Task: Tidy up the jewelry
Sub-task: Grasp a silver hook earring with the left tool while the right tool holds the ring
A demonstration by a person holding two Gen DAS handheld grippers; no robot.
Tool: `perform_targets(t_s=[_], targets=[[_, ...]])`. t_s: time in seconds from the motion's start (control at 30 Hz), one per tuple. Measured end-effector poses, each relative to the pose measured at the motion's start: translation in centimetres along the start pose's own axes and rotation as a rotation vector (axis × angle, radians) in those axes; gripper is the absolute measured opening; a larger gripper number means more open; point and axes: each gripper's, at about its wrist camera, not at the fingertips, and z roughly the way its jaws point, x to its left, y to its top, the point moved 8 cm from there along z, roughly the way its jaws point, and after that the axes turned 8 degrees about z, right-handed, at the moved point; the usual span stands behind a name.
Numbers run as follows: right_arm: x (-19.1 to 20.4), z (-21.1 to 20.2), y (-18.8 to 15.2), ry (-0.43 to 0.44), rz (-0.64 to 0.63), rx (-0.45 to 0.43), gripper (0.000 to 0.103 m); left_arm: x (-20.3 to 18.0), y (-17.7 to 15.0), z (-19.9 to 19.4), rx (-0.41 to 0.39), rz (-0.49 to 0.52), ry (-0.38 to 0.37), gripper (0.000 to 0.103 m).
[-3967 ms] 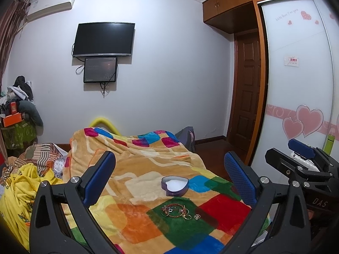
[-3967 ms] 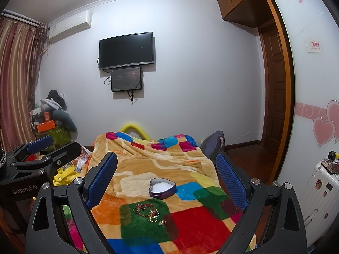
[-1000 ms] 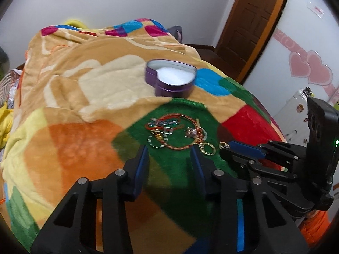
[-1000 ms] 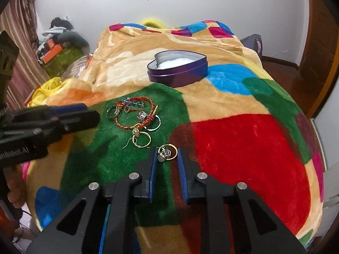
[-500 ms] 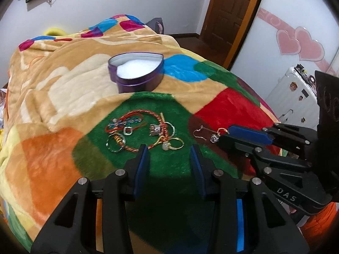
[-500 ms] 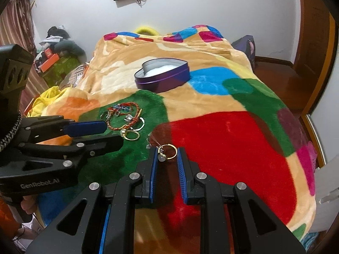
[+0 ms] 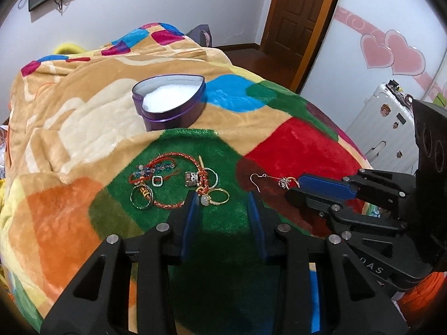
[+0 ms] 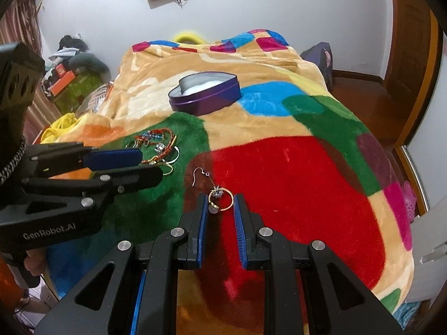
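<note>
A purple heart-shaped tin [image 7: 170,103] with a white lining stands open on the patchwork blanket [image 7: 293,145]; it also shows in the right wrist view [image 8: 205,95]. A pile of rings and a red braided bracelet [image 7: 178,180] lies on the green patch. My left gripper [image 7: 223,198] is partly open and empty just in front of the pile. My right gripper [image 8: 220,202] is shut on a gold ring [image 8: 220,199] with a hook earring [image 8: 202,177] tangled on it, held above the red patch; the right gripper also shows in the left wrist view [image 7: 293,187].
The blanket covers a raised bed with drop-offs at the right and front. A white suitcase [image 7: 388,122] stands at the right by a wardrobe. A wooden door [image 7: 301,19] is at the back. Clothes and boxes [image 8: 72,67] pile up at the left.
Both grippers came down from a high view to the blanket and closed in. My right gripper shut on the gold ring and lifted it to the right, off the pile.
</note>
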Motion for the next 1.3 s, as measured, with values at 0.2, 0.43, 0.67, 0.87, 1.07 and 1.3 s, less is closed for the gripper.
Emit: perform_targets(t_s=[0.2, 0.43, 0.67, 0.87, 1.07, 1.3], targets=[[0.5, -1.6, 1.3, 0.017, -0.005, -0.047, 0.016, 0.4, -0.5, -0.4, 0.003, -0.024, 0.005, 0.036], [1.9, -3.1, 2.5, 0.029, -0.036, -0.100, 0.016, 0.8, -1.1, -1.1, -0.003, -0.045, 0.005, 0.036], [0.7, -1.8, 1.1, -0.015, -0.006, -0.015, 0.026, 0.3, -1.1, -1.6, -0.011, -0.035, -0.013, 0.036], [-0.7, 0.0, -0.1, -0.045, 0.018, 0.031, 0.035, 0.5, -1.4, -1.9, -0.017, -0.048, -0.012, 0.036], [-0.2, 0.9, -0.2, -0.044, -0.014, 0.033, 0.024, 1.0, -1.9, -1.8, -0.007, -0.065, -0.009, 0.036], [0.5, 0.3, 0.6, -0.023, -0.024, 0.007, 0.017, 1.0, -1.9, -2.1, -0.018, -0.064, -0.009, 0.036]])
